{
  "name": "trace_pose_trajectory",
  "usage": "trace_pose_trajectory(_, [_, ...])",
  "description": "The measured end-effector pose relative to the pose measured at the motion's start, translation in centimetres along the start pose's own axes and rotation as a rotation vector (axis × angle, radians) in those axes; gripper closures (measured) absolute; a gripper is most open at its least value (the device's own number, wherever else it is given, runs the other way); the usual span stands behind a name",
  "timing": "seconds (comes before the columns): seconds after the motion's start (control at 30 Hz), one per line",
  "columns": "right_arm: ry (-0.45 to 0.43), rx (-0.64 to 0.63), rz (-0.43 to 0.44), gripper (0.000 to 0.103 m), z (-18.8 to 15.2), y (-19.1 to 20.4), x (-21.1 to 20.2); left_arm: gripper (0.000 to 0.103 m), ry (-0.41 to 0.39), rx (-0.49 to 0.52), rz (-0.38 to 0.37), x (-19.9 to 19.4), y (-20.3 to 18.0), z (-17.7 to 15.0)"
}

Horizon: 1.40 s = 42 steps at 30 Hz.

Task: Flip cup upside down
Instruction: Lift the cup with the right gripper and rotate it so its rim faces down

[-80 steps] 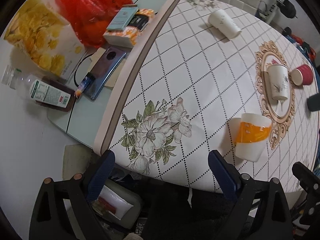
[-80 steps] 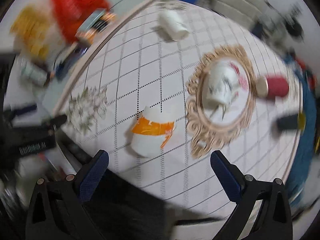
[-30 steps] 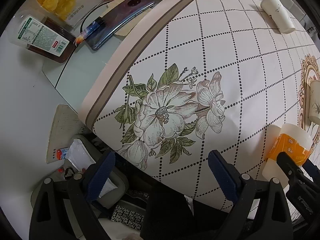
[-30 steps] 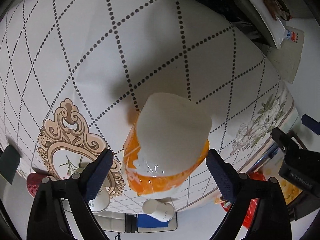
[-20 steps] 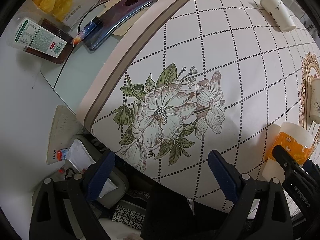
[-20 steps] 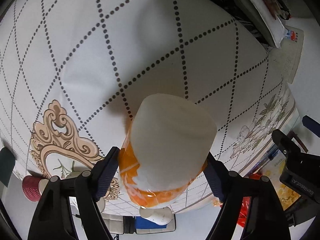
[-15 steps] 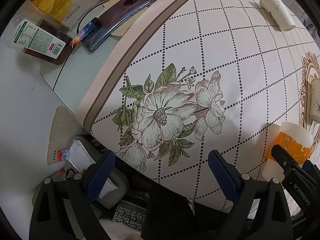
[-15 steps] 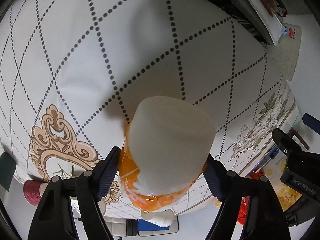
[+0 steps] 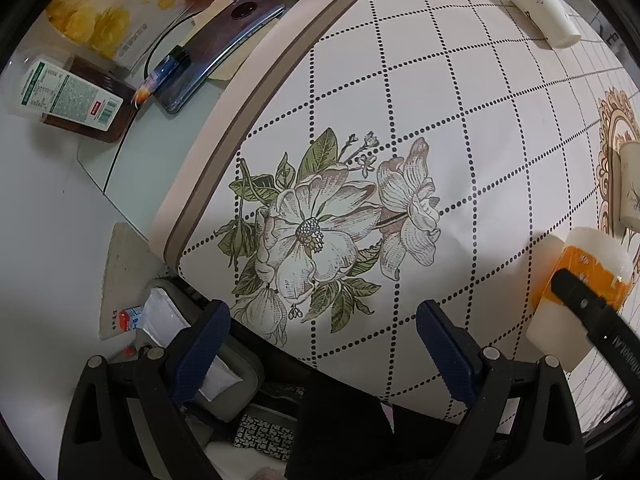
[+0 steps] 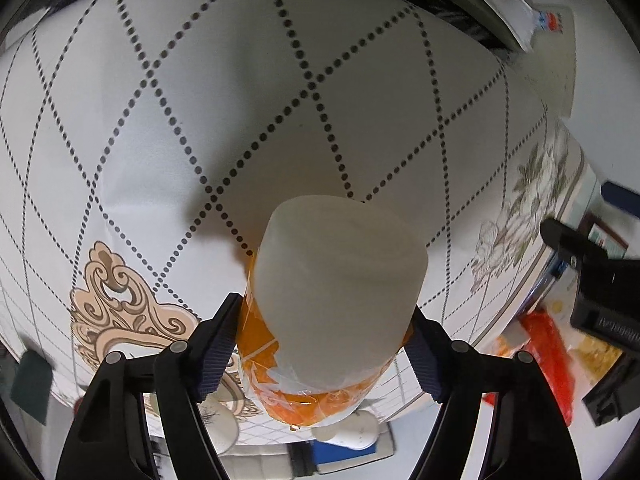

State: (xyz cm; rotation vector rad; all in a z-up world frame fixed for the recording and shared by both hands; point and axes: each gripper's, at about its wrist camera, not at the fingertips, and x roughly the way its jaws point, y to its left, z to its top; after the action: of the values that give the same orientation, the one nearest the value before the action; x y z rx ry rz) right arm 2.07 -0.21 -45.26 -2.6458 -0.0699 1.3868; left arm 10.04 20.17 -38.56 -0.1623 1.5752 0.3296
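Note:
A white cup with an orange band (image 10: pixel 336 304) fills the middle of the right wrist view, its closed base towards the camera. My right gripper (image 10: pixel 326 340) is shut on the cup at the orange band, one pad on each side. The same cup (image 9: pixel 576 288) shows at the right edge of the left wrist view with a black finger (image 9: pixel 580 300) of the right gripper across it. My left gripper (image 9: pixel 324 340) is open and empty, over the near table edge by the printed flower.
The patterned tablecloth (image 9: pixel 440 120) covers the table. A white paper cup (image 9: pixel 540 8) lies on its side at the far right. Another cup (image 9: pixel 630 188) lies on the ornate frame print. A phone (image 9: pixel 216 48), a bottle (image 9: pixel 68 96) and packets lie at the left.
My right gripper has closed its fingers onto the cup's orange band and the cup has tilted slightly. The left gripper has barely moved.

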Motion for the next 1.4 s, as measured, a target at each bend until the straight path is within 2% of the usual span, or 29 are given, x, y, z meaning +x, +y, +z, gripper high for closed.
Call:
trace_pose_trajectory(0.27, [0.043,0.232,0.090,0.025,-1.1,-2.2,0.2,0.008,-0.017,0.035,0.010,-0.8,-0.7,0.4])
trace_pose_trajectory(0.37, [0.059,0.369,0.173,0.025,-1.8,-3.3,0.4,0.008,-0.026,0.049,0.013,-1.3,-1.2,0.7])
trace_pose_trajectory(0.63, [0.100,0.782,0.478,0.025,-4.5,-5.5,1.5,0.008,-0.053,0.096,0.014,-2.5,-2.5,0.9])
trace_pose_trajectory(0.77, [0.127,1.034,0.669,0.025,-6.4,-5.7,2.7,0.008,-0.072,0.121,0.019,-3.1,-3.2,1.1])
trace_pose_trajectory(0.93, [0.160,1.306,0.871,0.025,-8.9,-4.9,4.0,0.008,-0.091,0.158,0.014,-3.5,-4.3,1.1])
trace_pose_trajectory(1.03, [0.170,1.416,0.934,0.025,-9.8,-4.1,4.2,0.008,-0.102,0.178,0.007,-3.7,-5.0,1.0])
trace_pose_trajectory(1.07, [0.171,1.452,0.952,0.025,-10.1,-3.9,4.3,0.008,-0.116,0.188,-0.026,-3.8,-5.3,1.0])
trace_pose_trajectory(1.23, [0.167,1.614,1.044,0.025,-11.5,-1.6,4.3,0.008,-0.124,0.222,-0.023,-4.2,-6.6,0.8])
trace_pose_trajectory(1.4, [0.151,1.780,1.181,0.025,-11.4,1.5,4.1,0.008,-0.124,0.254,-0.008,-4.1,-7.6,0.7])
